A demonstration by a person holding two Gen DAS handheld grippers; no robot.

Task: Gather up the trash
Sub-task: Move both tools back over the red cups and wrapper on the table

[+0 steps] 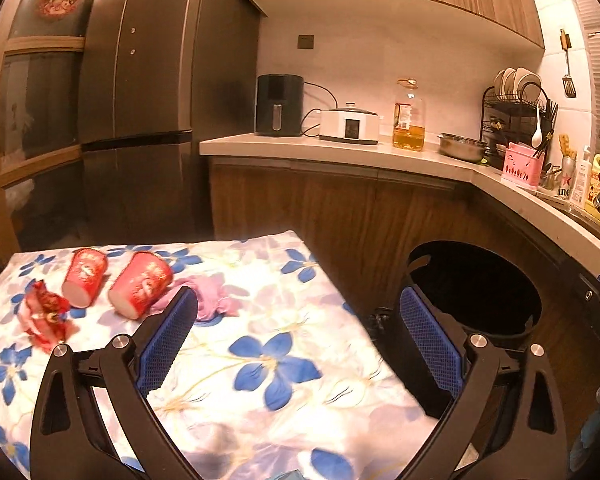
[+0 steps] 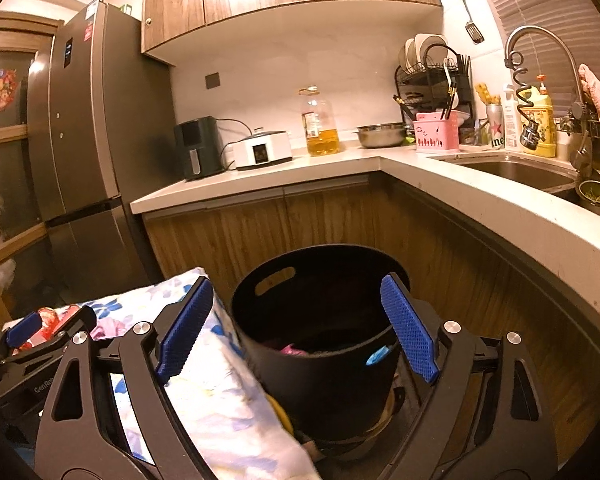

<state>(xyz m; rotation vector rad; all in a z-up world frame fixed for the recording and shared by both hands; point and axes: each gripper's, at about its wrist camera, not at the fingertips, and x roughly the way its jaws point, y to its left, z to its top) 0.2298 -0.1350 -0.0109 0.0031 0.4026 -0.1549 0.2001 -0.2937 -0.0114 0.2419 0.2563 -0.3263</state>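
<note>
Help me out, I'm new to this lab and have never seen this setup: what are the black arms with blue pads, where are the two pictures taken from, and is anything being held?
They are two hand-held grippers carried by a person, each with a fisheye camera looking along its fingers. In the left view, the left gripper hangs open and empty over a floral cloth bearing two tipped red cups, a crumpled red wrapper and a pink wad. In the right view, the right gripper, also open and empty, faces a black bin holding some scraps.
</note>
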